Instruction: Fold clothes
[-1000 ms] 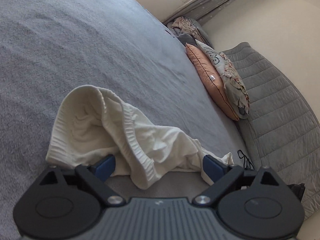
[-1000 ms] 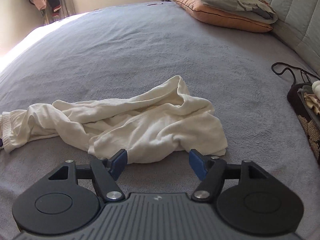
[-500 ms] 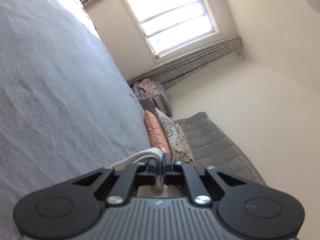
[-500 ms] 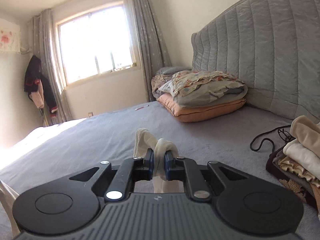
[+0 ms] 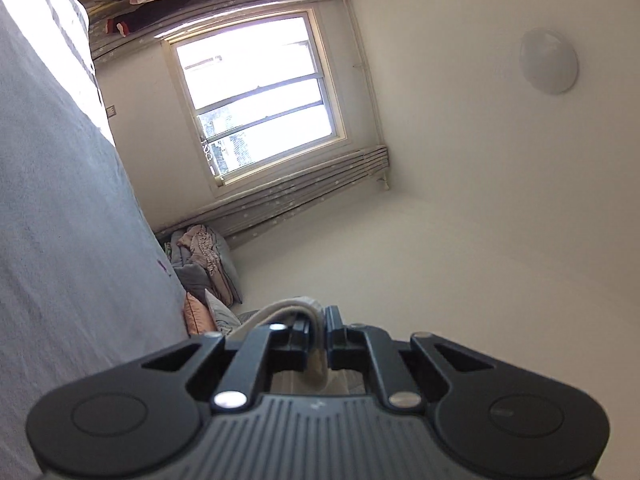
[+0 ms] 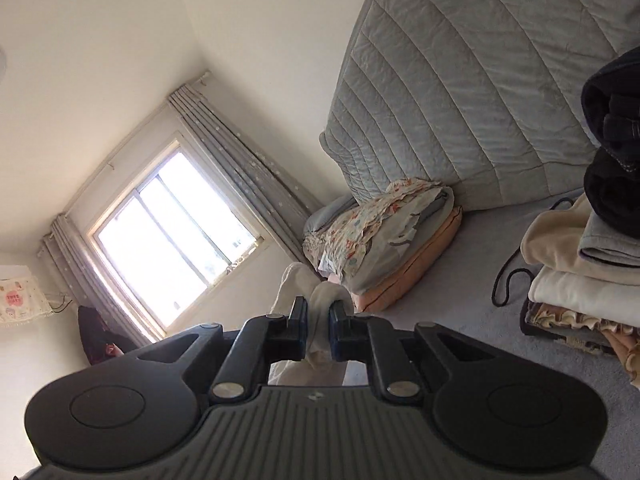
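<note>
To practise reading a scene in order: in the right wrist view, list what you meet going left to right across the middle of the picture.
Dark clothes hanging in the corner → window → grey curtain → cream garment clamped in the right gripper → stacked pillows → black cord → pile of folded clothes.

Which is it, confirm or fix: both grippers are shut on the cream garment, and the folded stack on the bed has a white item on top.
Fix one part. Both the left gripper and right gripper are shut on the cream garment, but the right wrist view shows the stack topped by a black item, not white.
</note>
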The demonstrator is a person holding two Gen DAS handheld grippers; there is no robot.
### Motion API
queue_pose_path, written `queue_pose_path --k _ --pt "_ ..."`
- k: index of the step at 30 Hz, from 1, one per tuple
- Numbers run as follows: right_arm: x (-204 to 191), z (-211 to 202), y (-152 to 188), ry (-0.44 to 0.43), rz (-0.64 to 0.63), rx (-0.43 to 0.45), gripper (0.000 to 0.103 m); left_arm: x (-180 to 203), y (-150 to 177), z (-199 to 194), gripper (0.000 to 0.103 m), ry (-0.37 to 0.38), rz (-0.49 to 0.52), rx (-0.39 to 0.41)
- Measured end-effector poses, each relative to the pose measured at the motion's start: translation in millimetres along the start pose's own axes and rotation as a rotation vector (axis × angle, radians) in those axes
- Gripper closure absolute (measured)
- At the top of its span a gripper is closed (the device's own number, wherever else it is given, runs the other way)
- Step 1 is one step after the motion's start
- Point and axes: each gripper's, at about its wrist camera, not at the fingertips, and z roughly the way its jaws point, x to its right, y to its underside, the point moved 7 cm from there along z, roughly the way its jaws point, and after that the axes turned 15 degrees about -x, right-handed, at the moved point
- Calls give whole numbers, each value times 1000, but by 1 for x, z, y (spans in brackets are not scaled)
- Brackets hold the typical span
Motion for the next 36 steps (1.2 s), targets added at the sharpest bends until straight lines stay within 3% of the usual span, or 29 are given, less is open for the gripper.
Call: queue_pose_path --k 5,6,8,11,12,14,17,22,25,30,33,34,35,36 --pt "10 57 29 23 37 -115 91 -72 6 7 97 -202 -157 -60" --pt "12 68 35 27 44 -138 92 -75 2 5 97 -203 -159 -38" --pt "13 87 44 29 49 -173 92 -57 -11 -5 97 -113 -106 31" --pt "-38 64 25 -138 -130 -6 92 -8 -21 -25 96 -12 90 130" --pt "-36 72 27 -122 -127 -38 92 -4 -21 -28 96 -15 101 134" --pt "-32 87 32 -90 -118 -105 91 -23 -19 -25 96 -67 45 91" --pt "20 126 61 2 25 -296 91 -90 -1 -16 92 -233 -114 -24" --pt "76 157 107 170 135 -501 91 -167 35 -10 92 -495 -283 -193" --pt "74 158 114 199 95 -519 91 -166 45 -4 92 -555 -238 -251" --pt "53 141 91 180 -28 -433 91 -154 36 -9 92 -536 -210 -223" --pt "58 144 91 236 -57 -472 84 -160 33 -13 91 -555 -225 -216" --pt "64 147 99 267 -65 -520 76 -163 34 -15 91 -565 -234 -217" --pt "71 151 109 289 -75 -585 55 -166 35 -15 91 -571 -243 -220" --pt "74 155 121 295 -88 -652 48 -169 36 -14 91 -576 -252 -224"
